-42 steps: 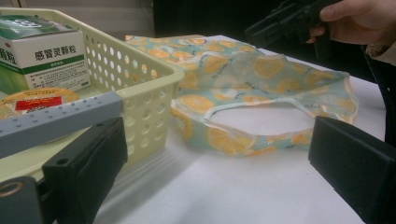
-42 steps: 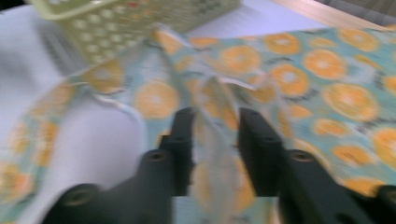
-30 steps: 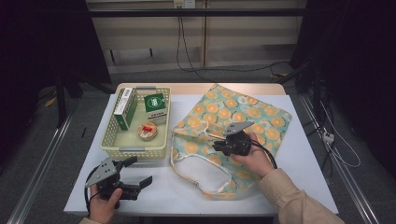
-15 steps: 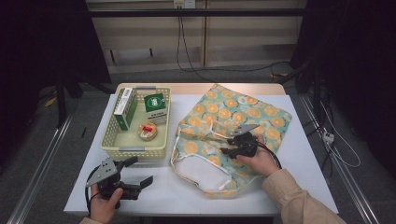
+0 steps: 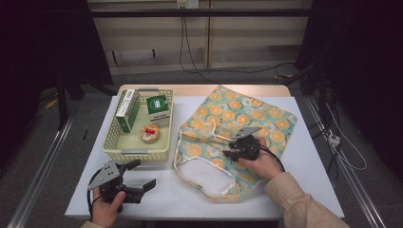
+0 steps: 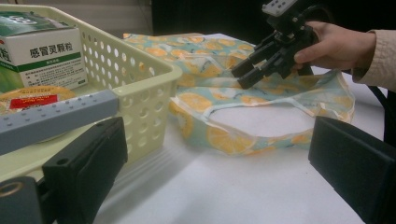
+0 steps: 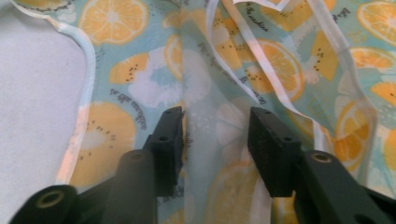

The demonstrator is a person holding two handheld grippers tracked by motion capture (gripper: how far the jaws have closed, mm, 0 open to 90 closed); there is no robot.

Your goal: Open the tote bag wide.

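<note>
Yellow basket (image 5: 135,153) sits just beside the fruit-print bag (image 5: 266,118).

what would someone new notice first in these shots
The fruit-print cloth bag lies flat at the table's right, mouth gaping toward the person, with the right gripper poised open above it. Left of it, a pale yellow perforated plastic basket holds green-and-white boxes.

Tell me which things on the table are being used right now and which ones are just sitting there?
Being used:
- fruit-print bag, lying flat with its mouth open
- right gripper, open just above the bag
- left gripper, open over the table near the basket

Just sitting there:
- yellow basket
- two green-and-white boxes in it
- small round tin in it
</note>
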